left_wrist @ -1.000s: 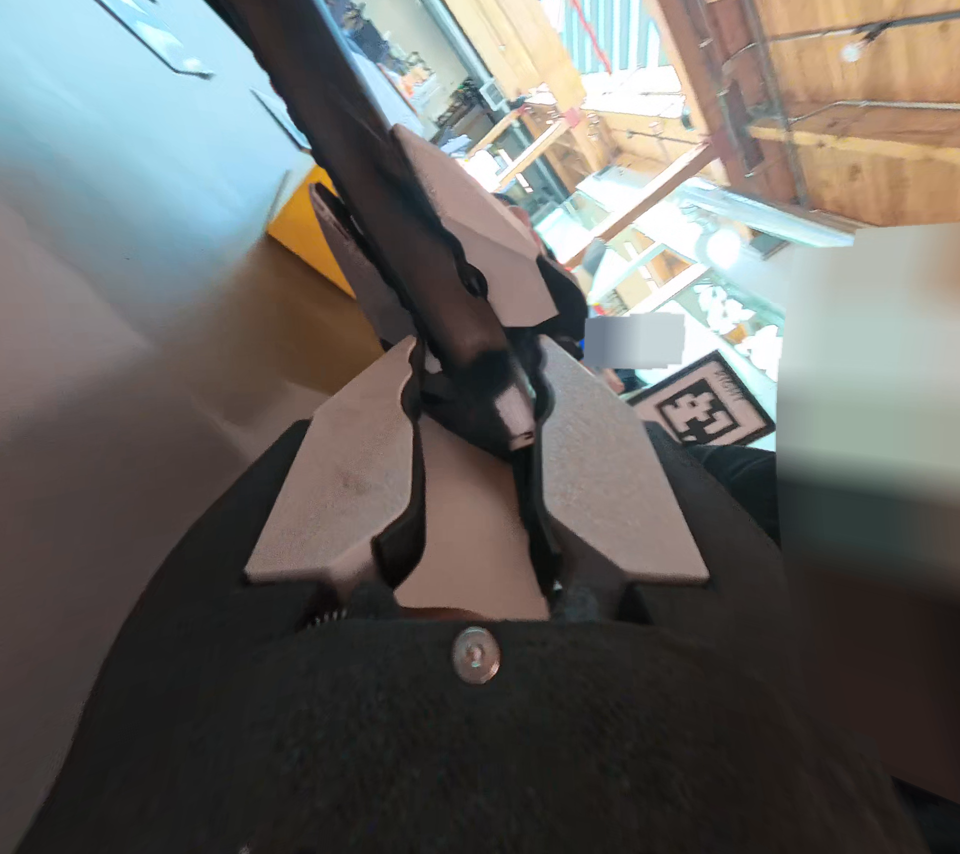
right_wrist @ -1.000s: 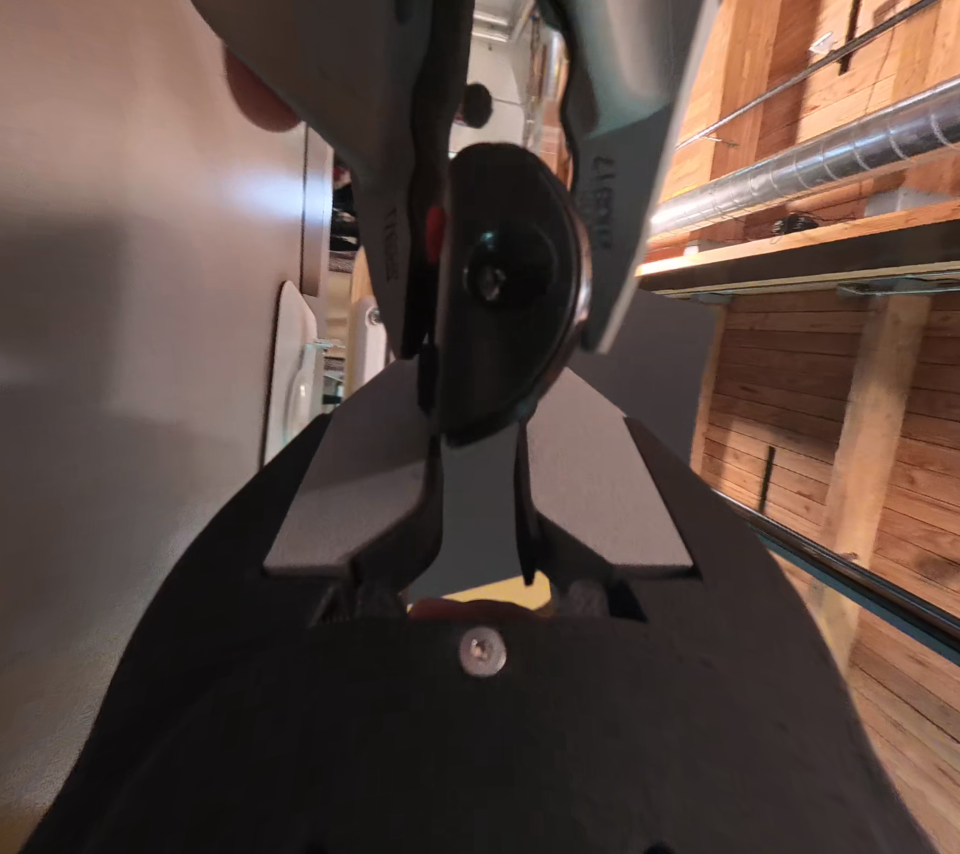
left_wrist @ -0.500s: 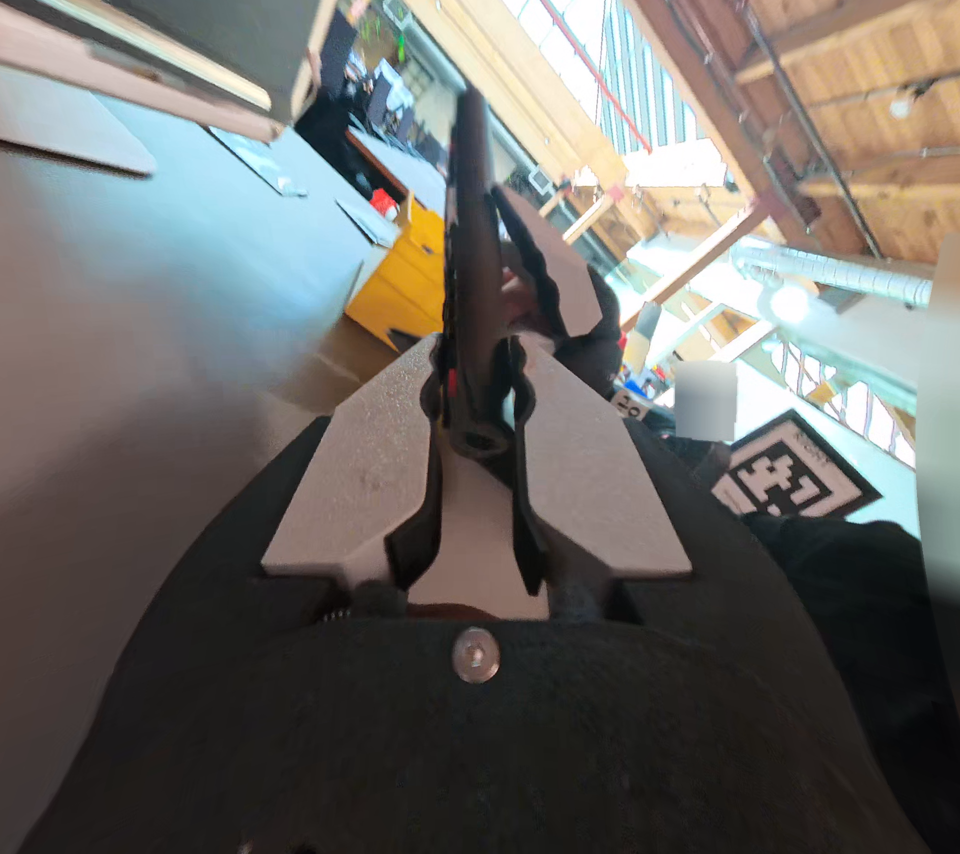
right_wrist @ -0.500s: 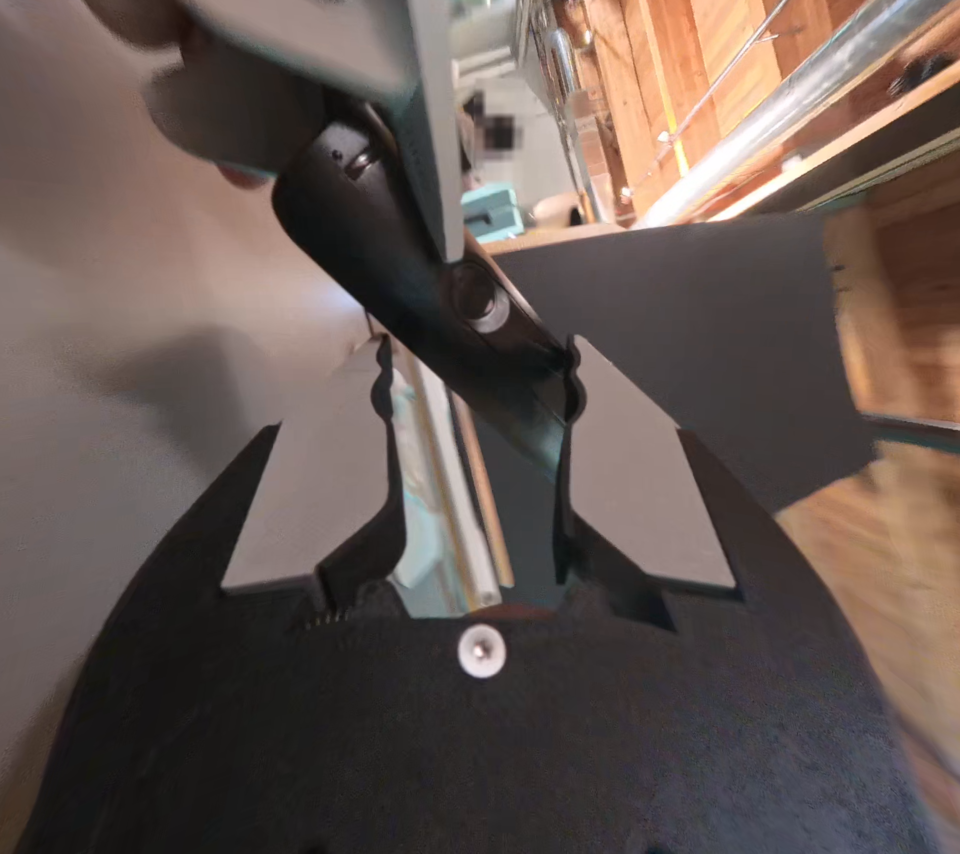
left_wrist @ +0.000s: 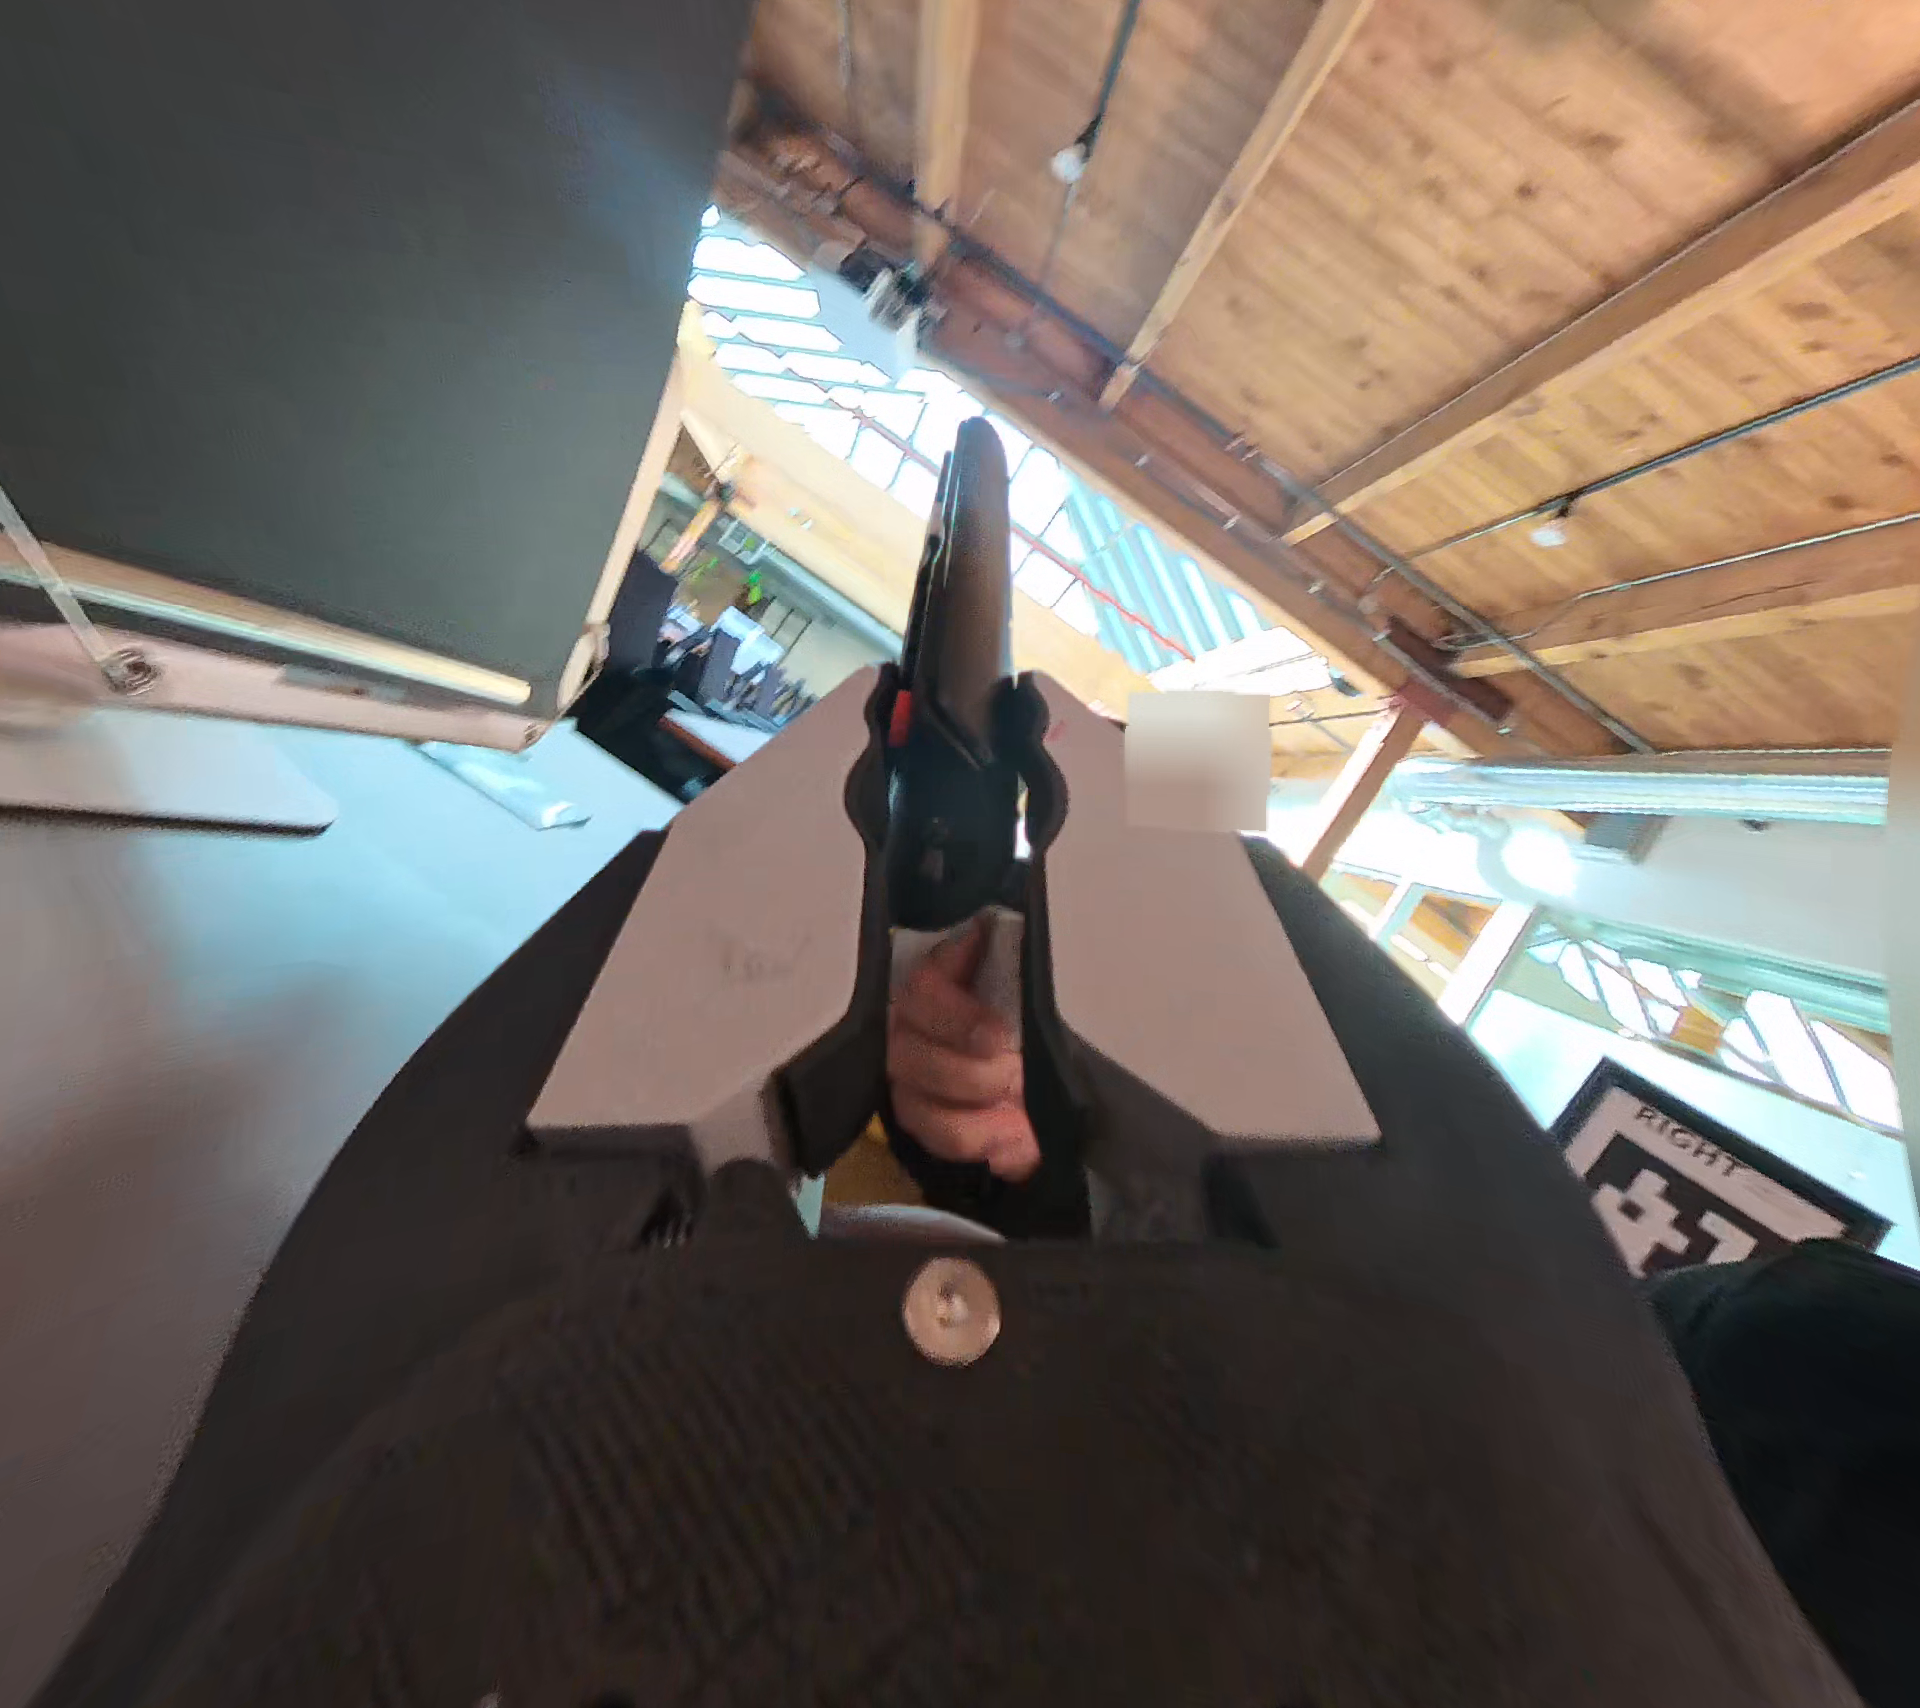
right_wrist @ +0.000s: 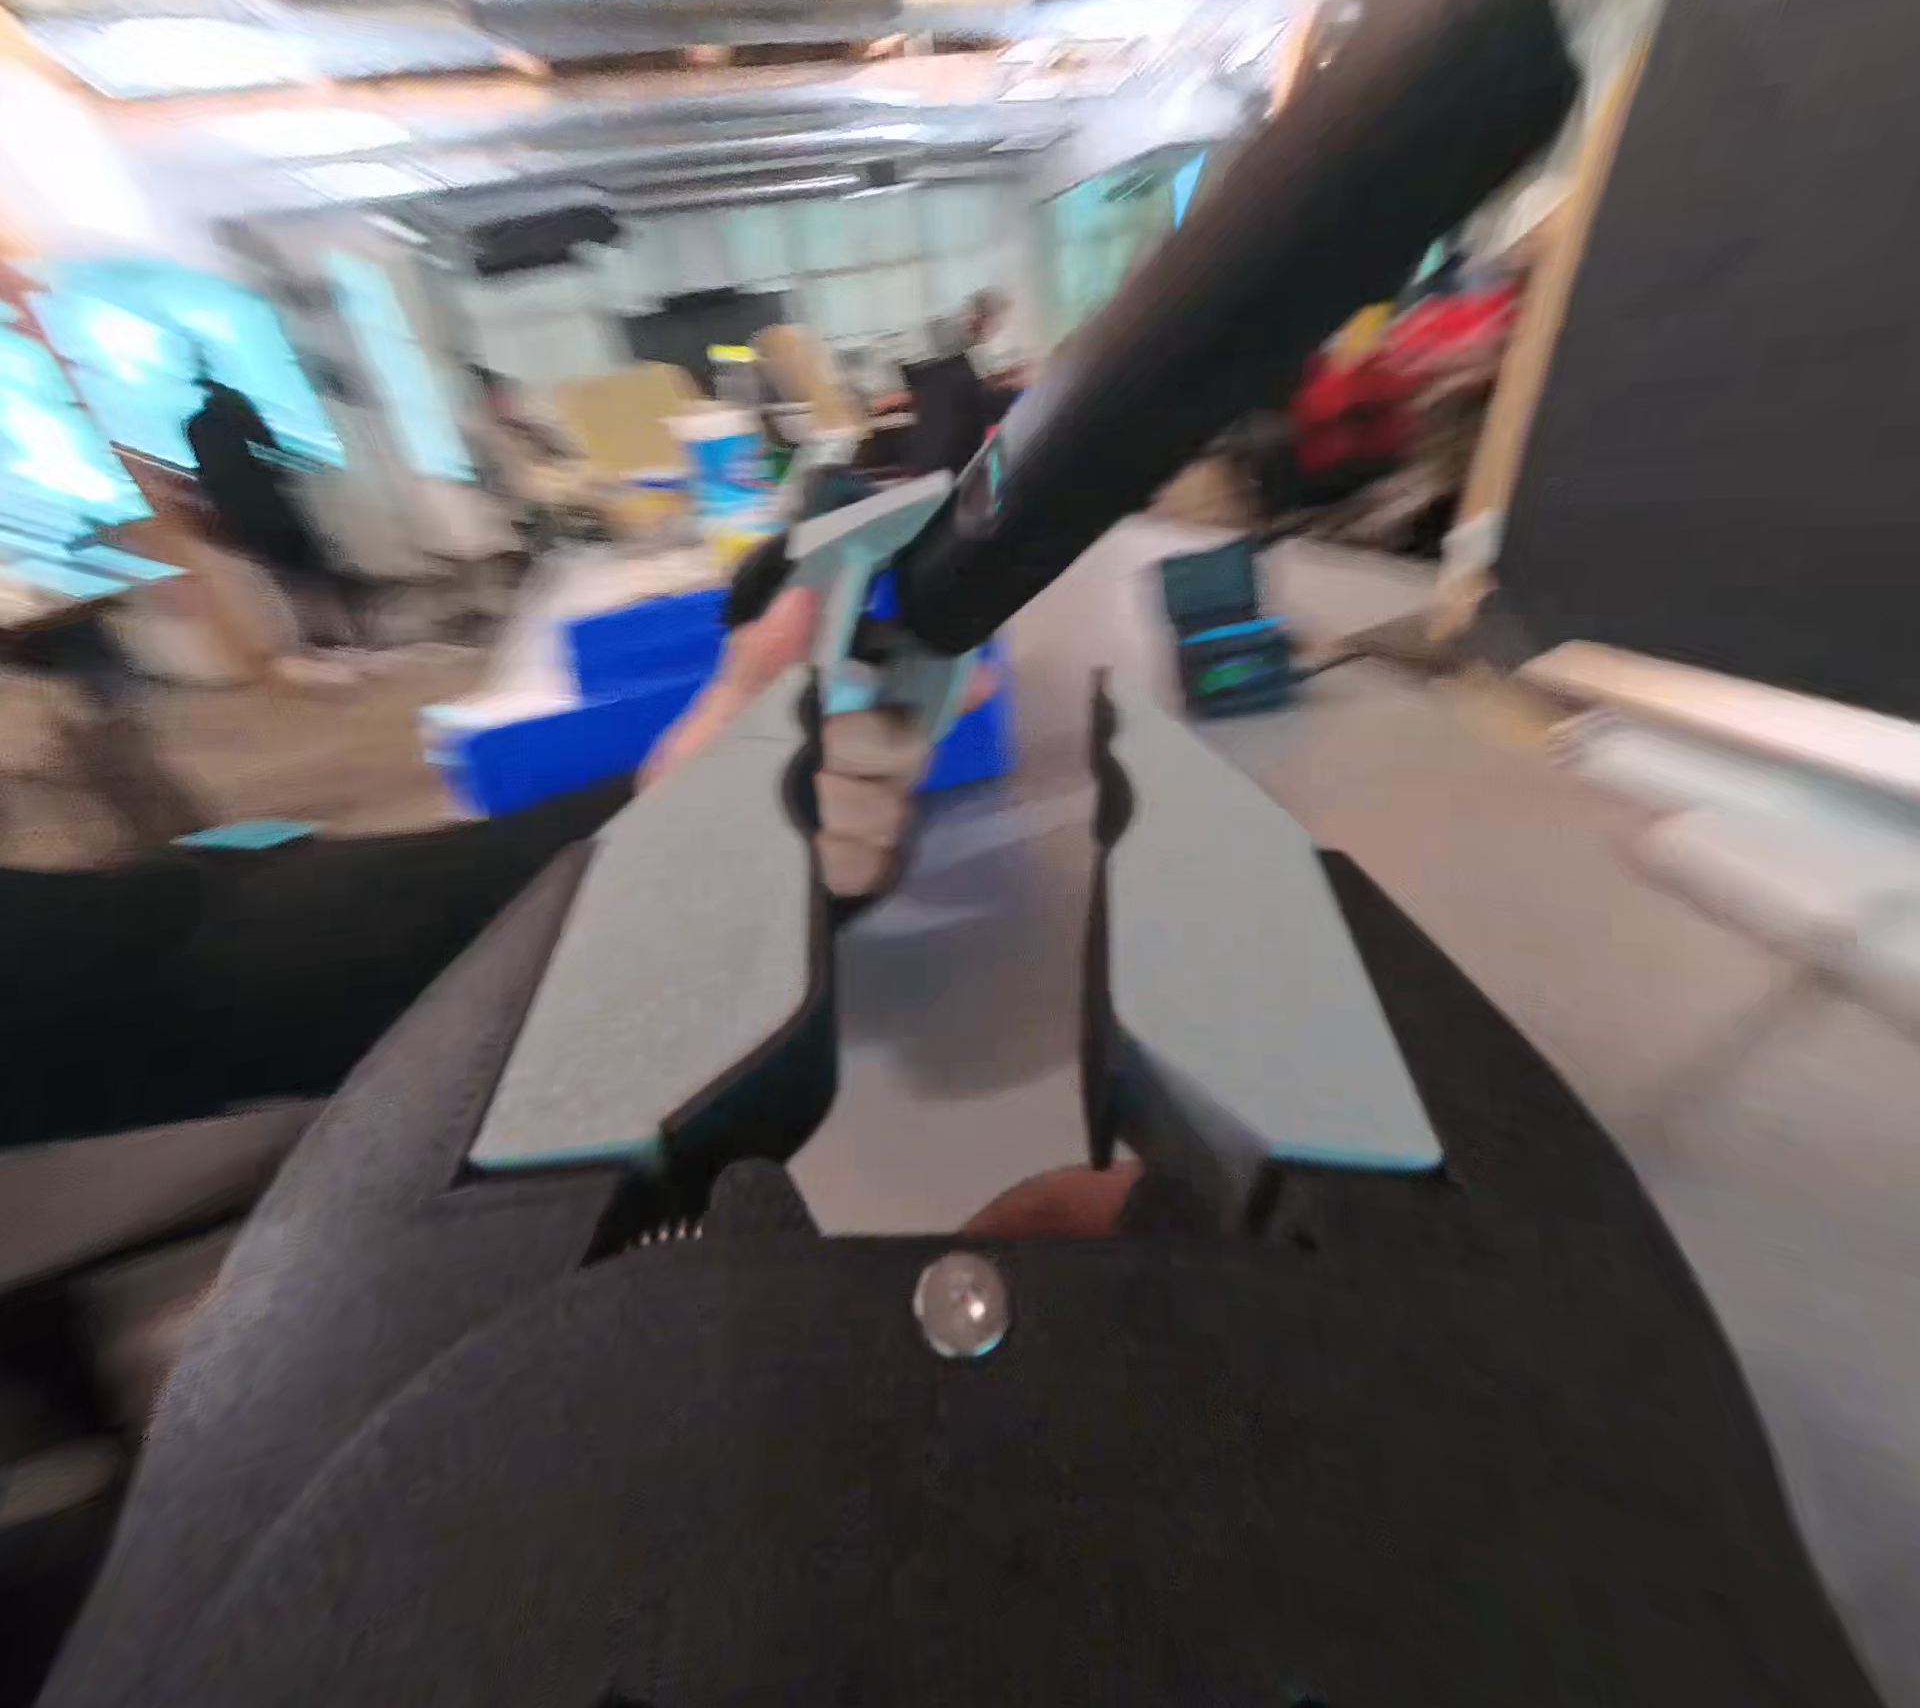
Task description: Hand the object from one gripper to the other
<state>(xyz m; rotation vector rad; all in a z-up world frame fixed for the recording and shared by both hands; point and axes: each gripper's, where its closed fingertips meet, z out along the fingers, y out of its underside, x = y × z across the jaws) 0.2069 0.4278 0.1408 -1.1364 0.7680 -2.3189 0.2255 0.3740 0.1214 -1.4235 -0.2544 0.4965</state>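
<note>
The object is a long black tool [left_wrist: 961,619] with a small red dot near its base. My left gripper [left_wrist: 954,723] is shut on its lower end, and the tool sticks up and away toward the ceiling. My right gripper [right_wrist: 954,702] is open and empty, its fingers wide apart. In the blurred right wrist view the left gripper [right_wrist: 873,609] shows farther off, held by a hand, with the black tool [right_wrist: 1195,370] slanting up to the right. A hand [left_wrist: 966,1066] shows between the left fingers.
A dark panel [left_wrist: 312,204] stands over a pale table [left_wrist: 208,983] on the left. A black-and-white marker tag [left_wrist: 1704,1180] is at the lower right. A blue bin [right_wrist: 623,713] and another dark panel [right_wrist: 1766,204] show in the right wrist view.
My right gripper has opened, let go of the black tool and pulled back from it. My left gripper keeps its hold and has tilted upward. Both views have swung.
</note>
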